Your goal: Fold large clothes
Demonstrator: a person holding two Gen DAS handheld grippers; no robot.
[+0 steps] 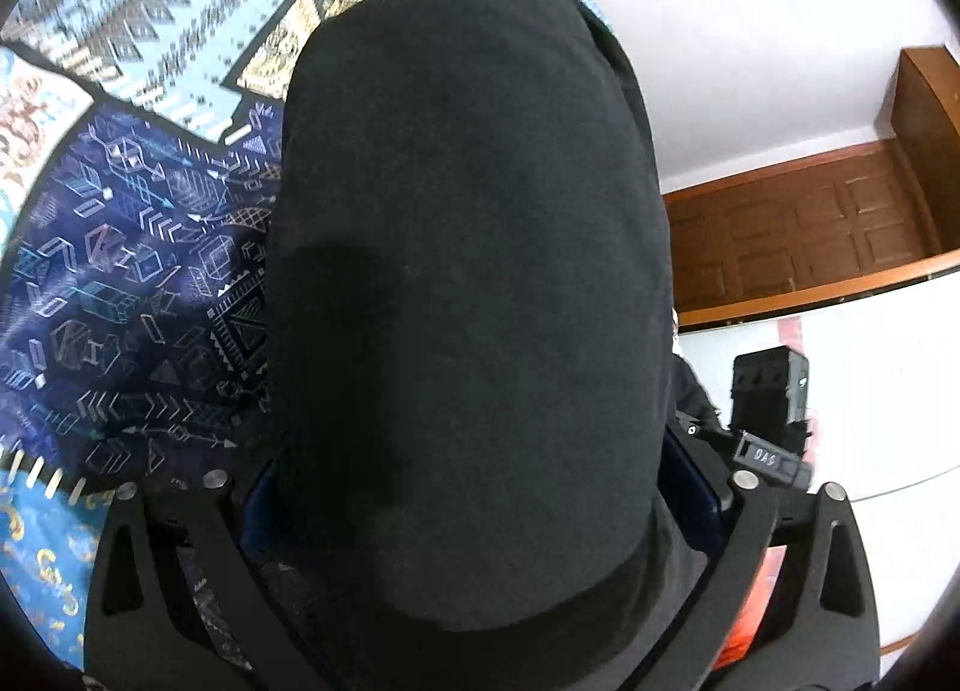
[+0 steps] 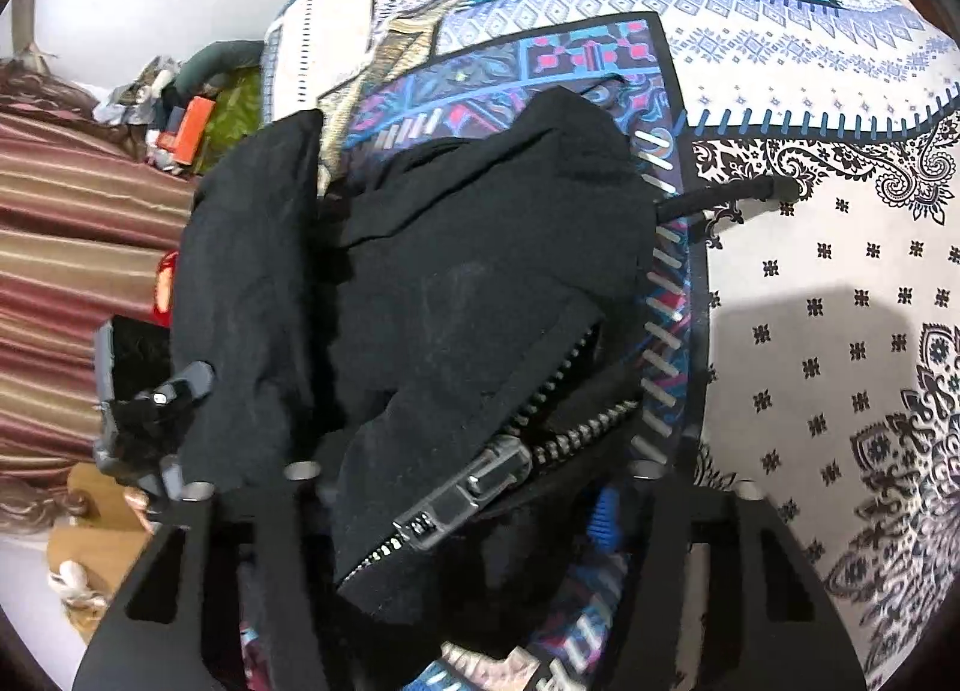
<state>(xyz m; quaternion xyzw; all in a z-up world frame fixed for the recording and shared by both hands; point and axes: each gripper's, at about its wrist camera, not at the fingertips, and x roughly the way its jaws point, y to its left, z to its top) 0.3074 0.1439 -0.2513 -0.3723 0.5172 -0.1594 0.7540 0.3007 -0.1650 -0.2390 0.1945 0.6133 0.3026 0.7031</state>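
A large black zip-up hoodie (image 1: pixel 468 271) fills the middle of the left wrist view, hanging over the patterned bedspread (image 1: pixel 138 271). My left gripper (image 1: pixel 480 517) is shut on the hoodie; the cloth hides its fingertips. In the right wrist view the hoodie (image 2: pixel 432 283) is bunched, with its grey zipper pull (image 2: pixel 474 487) and open zipper teeth facing me. My right gripper (image 2: pixel 474 505) is shut on the hoodie near the zipper. A black drawstring (image 2: pixel 726 196) lies out to the right on the bedspread (image 2: pixel 840 331).
The other gripper's body (image 1: pixel 768 409) shows at right in the left wrist view, and at left in the right wrist view (image 2: pixel 150 415). A brown wooden headboard (image 1: pixel 798 235) and white wall are behind. Striped curtain (image 2: pixel 66 271) and clutter (image 2: pixel 186 120) lie at left.
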